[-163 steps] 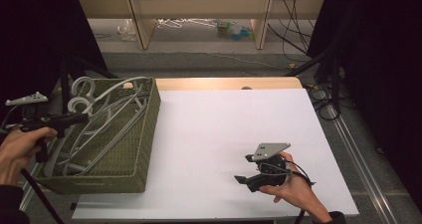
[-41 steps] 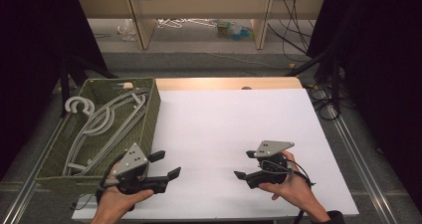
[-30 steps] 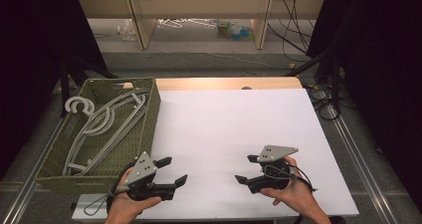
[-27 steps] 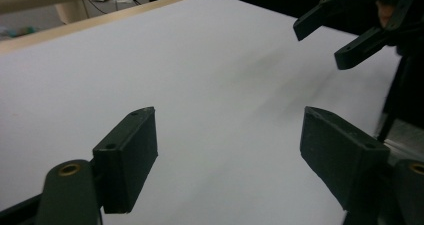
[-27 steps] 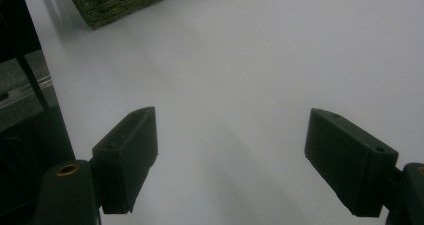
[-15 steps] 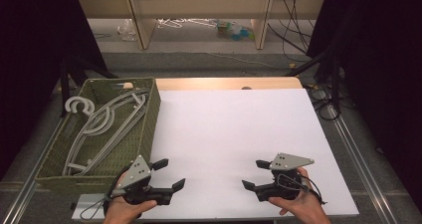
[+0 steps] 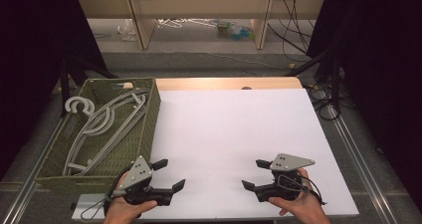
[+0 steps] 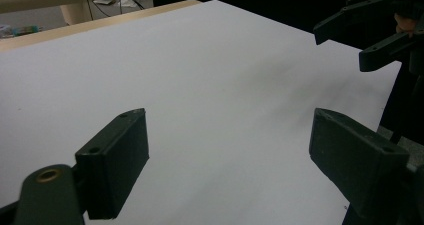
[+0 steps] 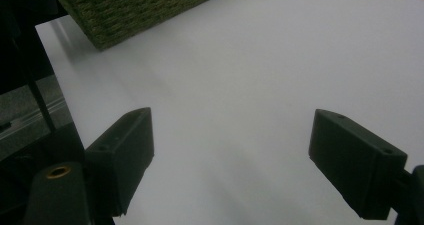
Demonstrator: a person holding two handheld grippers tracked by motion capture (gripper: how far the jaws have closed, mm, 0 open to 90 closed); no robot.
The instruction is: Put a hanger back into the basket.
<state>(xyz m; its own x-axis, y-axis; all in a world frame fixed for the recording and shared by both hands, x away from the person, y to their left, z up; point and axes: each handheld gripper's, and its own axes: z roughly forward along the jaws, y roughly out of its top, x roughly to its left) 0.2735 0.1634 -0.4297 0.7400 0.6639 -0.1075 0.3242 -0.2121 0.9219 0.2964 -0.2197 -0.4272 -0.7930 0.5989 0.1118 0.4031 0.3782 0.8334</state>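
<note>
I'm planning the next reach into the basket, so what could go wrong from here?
The grey hangers lie tangled in the woven basket, so lifting one could drag others along. A hook hangs over the basket's far left rim and might catch. The left gripper sits open beside the basket's near corner and could bump it when swinging over.

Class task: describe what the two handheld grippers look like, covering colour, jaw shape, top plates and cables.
Both the left gripper and the right gripper are black, each with two blocky, flat-faced jaws. Each carries a grey three-cornered plate with small holes on top, and a thin black cable trails from each. A brass-coloured ring sits near the base in each gripper view.
</note>
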